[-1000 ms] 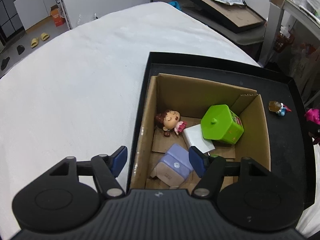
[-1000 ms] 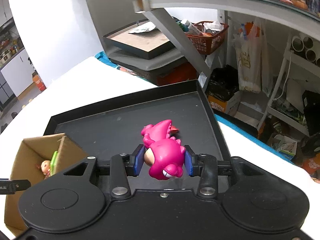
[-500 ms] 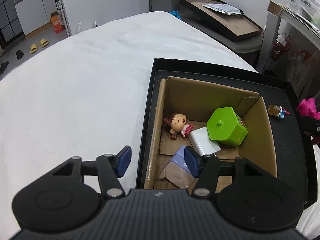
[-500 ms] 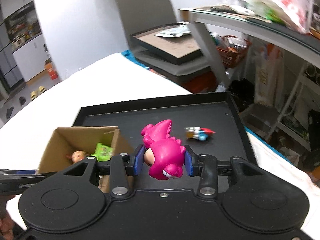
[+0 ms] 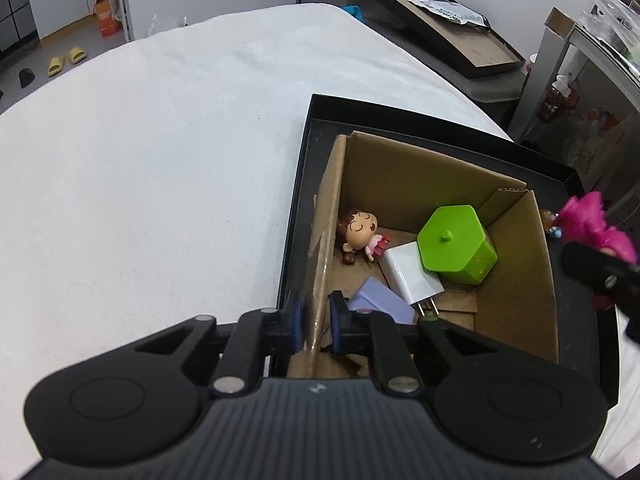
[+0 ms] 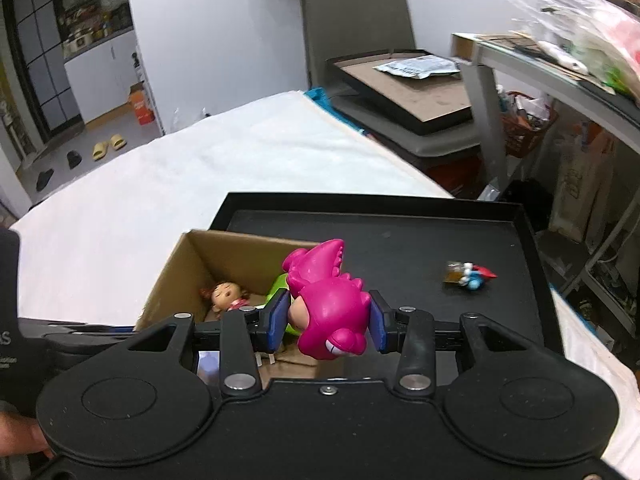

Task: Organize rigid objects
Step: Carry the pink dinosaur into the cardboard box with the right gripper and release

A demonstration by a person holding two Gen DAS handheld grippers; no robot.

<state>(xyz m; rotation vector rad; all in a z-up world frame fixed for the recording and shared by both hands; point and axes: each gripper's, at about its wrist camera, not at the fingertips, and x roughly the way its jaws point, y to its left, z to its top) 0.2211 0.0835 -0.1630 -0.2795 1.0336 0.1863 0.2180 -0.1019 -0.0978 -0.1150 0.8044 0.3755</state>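
A cardboard box (image 5: 400,176) stands in a black tray (image 5: 400,108). In it lie a doll (image 5: 360,230), a green hexagonal container (image 5: 452,240), a white charger (image 5: 408,272) and a purple item (image 5: 380,304). My left gripper (image 5: 316,320) is closing on the box's left wall, one pad pressing on each side of the cardboard. My right gripper (image 6: 328,322) is shut on a pink dinosaur toy (image 6: 328,308), held over the box's (image 6: 224,248) right side. That toy (image 5: 592,220) shows at the right edge of the left wrist view.
A small blue, red and brown toy (image 6: 468,276) lies on the tray floor (image 6: 400,232) to the right of the box. A white cloth (image 5: 160,160) covers the table on the left. Stacked trays (image 6: 404,92) and metal shelving (image 6: 560,80) stand behind and to the right.
My left gripper's jaws went from wide apart to clamped on the box's left wall. My right gripper carried the pink dinosaur leftward, from over the tray floor to over the box.
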